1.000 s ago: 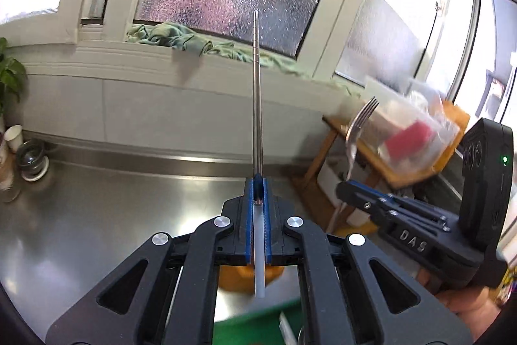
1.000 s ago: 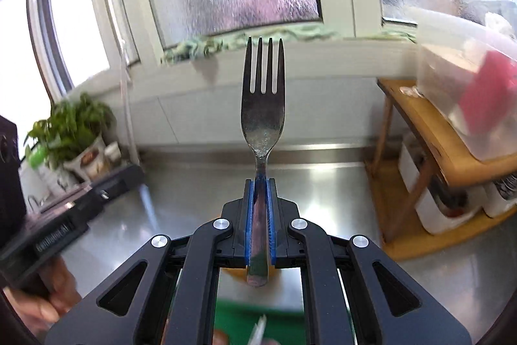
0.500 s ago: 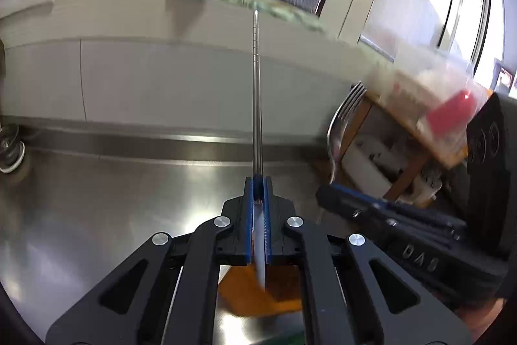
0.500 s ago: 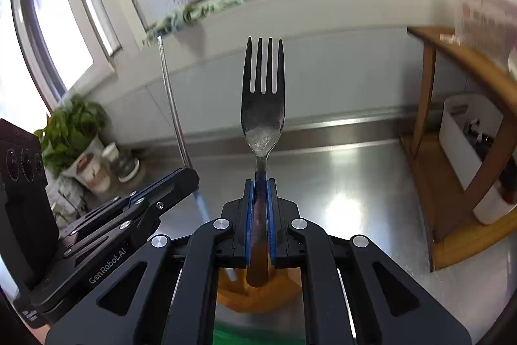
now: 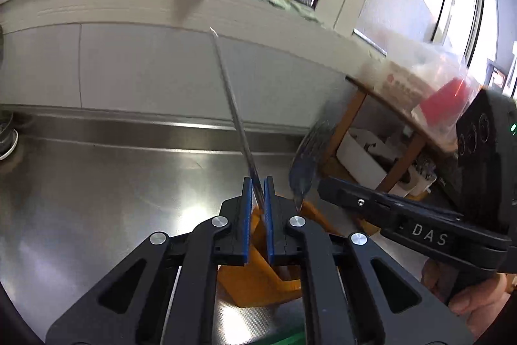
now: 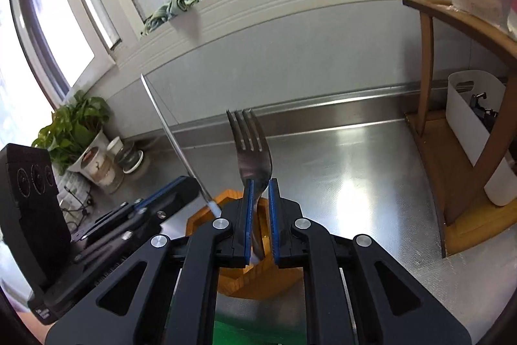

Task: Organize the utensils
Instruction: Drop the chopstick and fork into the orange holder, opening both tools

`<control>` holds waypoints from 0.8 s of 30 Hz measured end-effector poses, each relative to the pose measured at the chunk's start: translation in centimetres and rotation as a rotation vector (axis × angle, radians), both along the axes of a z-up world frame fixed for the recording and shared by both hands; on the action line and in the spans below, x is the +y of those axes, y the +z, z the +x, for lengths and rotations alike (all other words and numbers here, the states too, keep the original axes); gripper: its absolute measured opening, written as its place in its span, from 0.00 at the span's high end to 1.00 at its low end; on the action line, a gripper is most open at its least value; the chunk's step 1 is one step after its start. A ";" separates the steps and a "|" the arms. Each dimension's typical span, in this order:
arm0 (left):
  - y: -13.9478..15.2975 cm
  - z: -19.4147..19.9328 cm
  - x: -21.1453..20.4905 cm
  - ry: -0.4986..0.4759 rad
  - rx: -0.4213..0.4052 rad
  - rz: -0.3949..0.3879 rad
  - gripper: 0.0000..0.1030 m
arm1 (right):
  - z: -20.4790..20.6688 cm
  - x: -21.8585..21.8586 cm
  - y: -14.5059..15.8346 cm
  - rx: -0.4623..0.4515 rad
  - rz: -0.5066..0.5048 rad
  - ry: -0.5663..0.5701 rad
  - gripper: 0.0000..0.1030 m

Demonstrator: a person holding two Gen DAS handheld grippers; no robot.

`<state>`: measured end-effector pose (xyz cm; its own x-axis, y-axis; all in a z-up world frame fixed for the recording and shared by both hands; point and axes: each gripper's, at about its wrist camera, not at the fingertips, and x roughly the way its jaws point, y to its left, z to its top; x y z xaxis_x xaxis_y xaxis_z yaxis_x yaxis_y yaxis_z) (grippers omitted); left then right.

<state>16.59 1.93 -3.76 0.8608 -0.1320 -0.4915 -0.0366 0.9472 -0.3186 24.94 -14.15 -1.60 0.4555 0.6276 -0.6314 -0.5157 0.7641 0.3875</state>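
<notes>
Over the steel bench (image 6: 371, 157): two hand-held tools are shown poised above an orange wooden holder (image 6: 252, 277).
Left tool (image 5: 257, 183): its blue pads have just been eased apart; a slim metal chopstick (image 5: 232, 105) leans loosely in the narrow gap, no longer pinched.
Chopstick: its lower end is sunk toward the holder, its tip tilted left against the wall, as a released stick would be expected to settle.
Right tool (image 6: 260, 183): its jaws have likewise just been opened a little; a fork (image 6: 250, 151) stands between the pads, apparently free of them.
Fork: tines are kept upward, the handle dropped into the holder, so that the eating end stays clear.
Holder: it is seen directly beneath both tools, at the near edge of the bench, beside something green at the frame's bottom edge.
Stage, as judged: both utensils are being let go into the holder; withdrawal is not yet begun.
Risk, as judged: a leaning chopstick may be caught by a pad on retreat.
</notes>
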 end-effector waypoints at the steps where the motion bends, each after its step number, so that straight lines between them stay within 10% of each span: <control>1: 0.4 -0.2 0.2 0.003 -0.008 -0.003 0.91 | 0.0 -0.2 0.2 -0.002 0.001 -0.003 0.89; 6: 2.6 -1.4 0.8 0.017 -0.026 0.018 0.54 | -0.5 -0.8 1.8 -0.016 -0.007 -0.009 0.86; 10: 4.6 -3.1 1.7 0.039 -0.043 0.018 0.32 | -1.4 -1.8 3.4 -0.040 0.008 -0.018 0.23; 13: 5.9 -4.5 2.3 0.053 -0.044 0.026 0.14 | -2.1 -2.9 4.7 -0.047 -0.001 -0.023 0.05; 24: 5.8 -9.7 2.5 0.031 0.247 -0.028 0.08 | -6.7 -4.4 5.2 0.076 -0.185 0.100 0.03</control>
<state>6.85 4.39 2.05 0.7187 -0.1243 -0.6842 -0.1452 0.9353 -0.3225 18.28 -18.57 3.65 0.3433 0.5377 -0.7701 -0.5670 0.7723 0.2865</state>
